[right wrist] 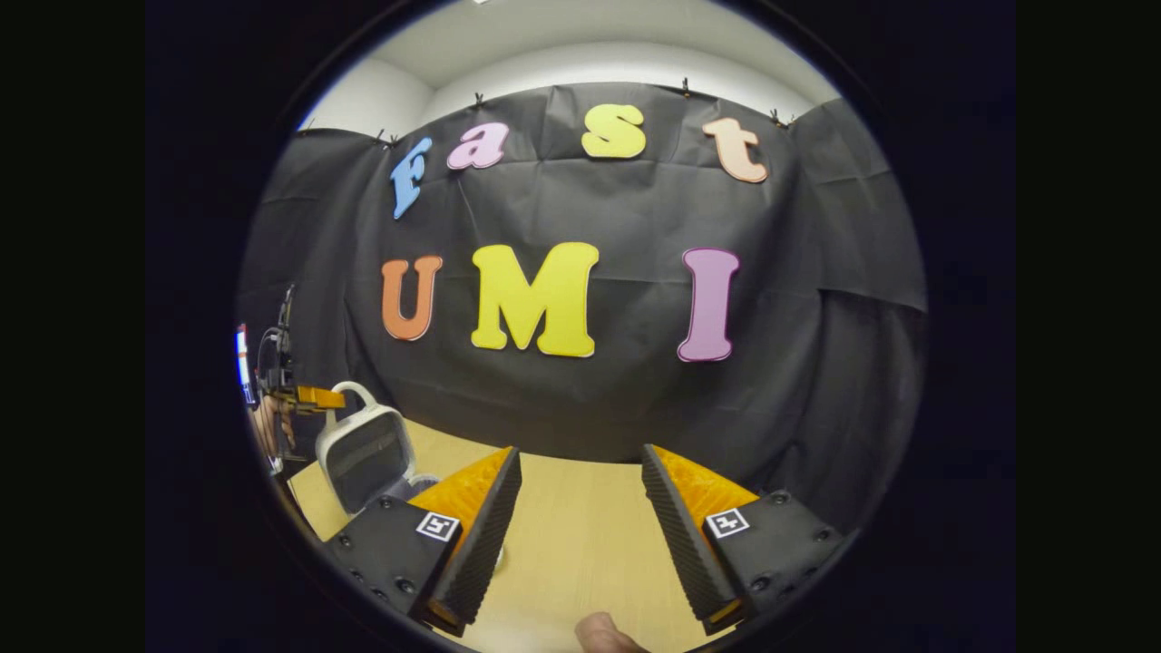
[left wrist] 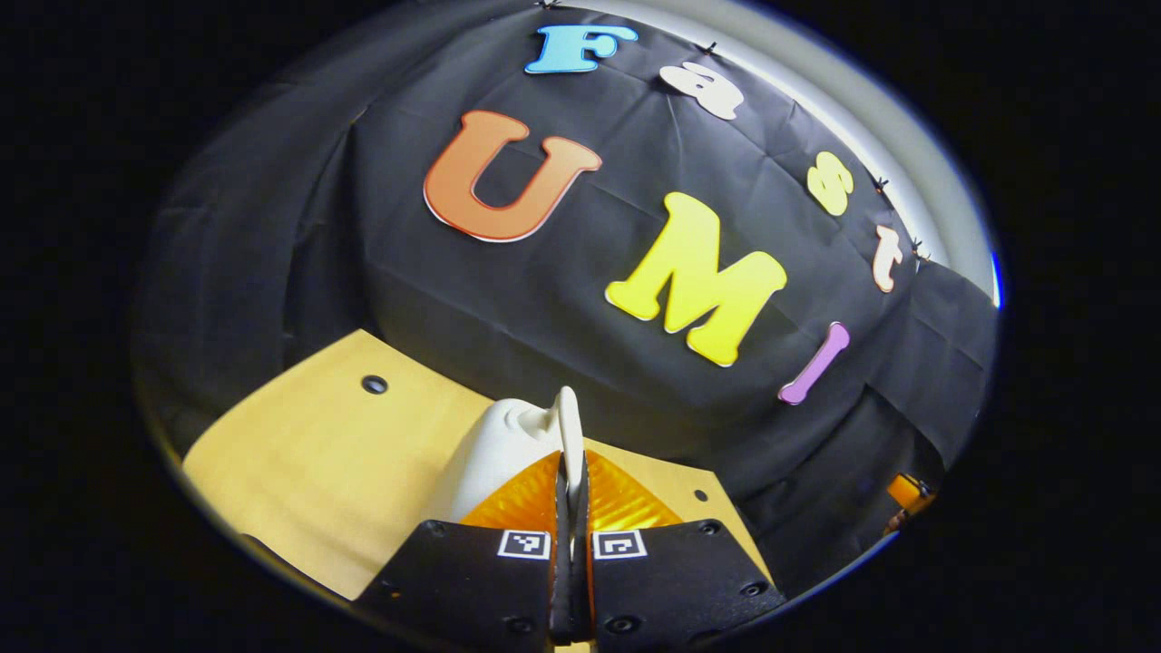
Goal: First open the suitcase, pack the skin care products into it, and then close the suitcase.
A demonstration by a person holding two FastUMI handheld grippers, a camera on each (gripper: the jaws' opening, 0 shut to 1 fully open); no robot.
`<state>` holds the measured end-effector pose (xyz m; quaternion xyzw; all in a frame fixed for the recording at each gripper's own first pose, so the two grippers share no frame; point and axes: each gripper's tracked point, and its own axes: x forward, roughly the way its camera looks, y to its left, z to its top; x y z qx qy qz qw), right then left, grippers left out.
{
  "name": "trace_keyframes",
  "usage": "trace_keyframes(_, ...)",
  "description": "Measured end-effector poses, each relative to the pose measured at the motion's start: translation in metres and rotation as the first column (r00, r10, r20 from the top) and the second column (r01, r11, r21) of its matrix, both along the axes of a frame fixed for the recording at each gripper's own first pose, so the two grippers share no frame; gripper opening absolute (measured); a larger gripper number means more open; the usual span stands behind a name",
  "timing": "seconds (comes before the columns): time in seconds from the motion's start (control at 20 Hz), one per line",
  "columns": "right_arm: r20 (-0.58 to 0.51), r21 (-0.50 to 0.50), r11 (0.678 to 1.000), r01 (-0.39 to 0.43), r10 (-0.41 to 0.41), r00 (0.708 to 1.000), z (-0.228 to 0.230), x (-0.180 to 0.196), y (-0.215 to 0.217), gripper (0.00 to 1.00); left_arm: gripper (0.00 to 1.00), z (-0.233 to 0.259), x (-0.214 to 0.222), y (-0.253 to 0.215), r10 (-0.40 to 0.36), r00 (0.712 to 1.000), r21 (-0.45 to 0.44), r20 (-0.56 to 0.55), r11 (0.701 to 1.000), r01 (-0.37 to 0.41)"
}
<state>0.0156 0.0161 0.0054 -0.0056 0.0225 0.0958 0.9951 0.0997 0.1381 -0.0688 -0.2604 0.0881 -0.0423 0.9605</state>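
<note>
In the left gripper view my left gripper (left wrist: 570,494) is shut on the thin white handle (left wrist: 568,422) of the small white suitcase (left wrist: 494,453). In the right gripper view the suitcase (right wrist: 363,453) stands at the far left of the table, its dark-panelled white side raised upright. The left gripper (right wrist: 313,397) holds the handle (right wrist: 356,392) at its top, with a hand (right wrist: 268,435) behind it. My right gripper (right wrist: 580,453) hangs open over the bare table, well right of the suitcase, nothing between its fingers. Something pale and unclear lies at the suitcase's base (right wrist: 422,481).
The light wooden table (right wrist: 580,544) runs back to the black cloth wall. A dark round hole (left wrist: 374,384) sits in the tabletop (left wrist: 299,453) near its far left corner. A fingertip (right wrist: 603,635) shows at the bottom edge of the right gripper view.
</note>
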Motion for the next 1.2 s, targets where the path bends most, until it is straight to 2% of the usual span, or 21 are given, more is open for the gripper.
trace_keyframes(0.1, -0.010, 0.004, 1.000, 0.000, 0.000, 1.000, -0.003, 0.002, -0.006, 0.80, 0.03, -0.005, 0.000, -0.032, -0.026, 1.000, -0.014, -0.012, 1.000, 0.026)
trace_keyframes(0.2, -0.026, 0.013, 1.000, 0.001, -0.001, 1.000, -0.008, 0.002, -0.012, 0.80, 0.04, -0.017, 0.001, -0.065, -0.044, 0.999, 0.009, -0.024, 0.999, 0.045)
trace_keyframes(0.55, -0.067, -0.028, 1.000, 0.000, -0.002, 0.998, -0.029, 0.005, -0.044, 0.80, 0.04, -0.069, 0.027, -0.159, -0.070, 0.989, 0.201, -0.131, 0.975, 0.096)
trace_keyframes(0.9, -0.117, -0.048, 0.998, 0.029, -0.034, 0.993, -0.053, 0.005, -0.076, 0.80, 0.04, -0.138, 0.036, -0.212, -0.067, 0.959, 0.376, -0.277, 0.911, 0.172)
trace_keyframes(1.2, -0.159, -0.049, 0.997, 0.059, -0.066, 0.985, -0.069, 0.005, -0.093, 0.80, 0.04, -0.181, 0.043, -0.231, -0.031, 0.942, 0.447, -0.333, 0.875, 0.186)
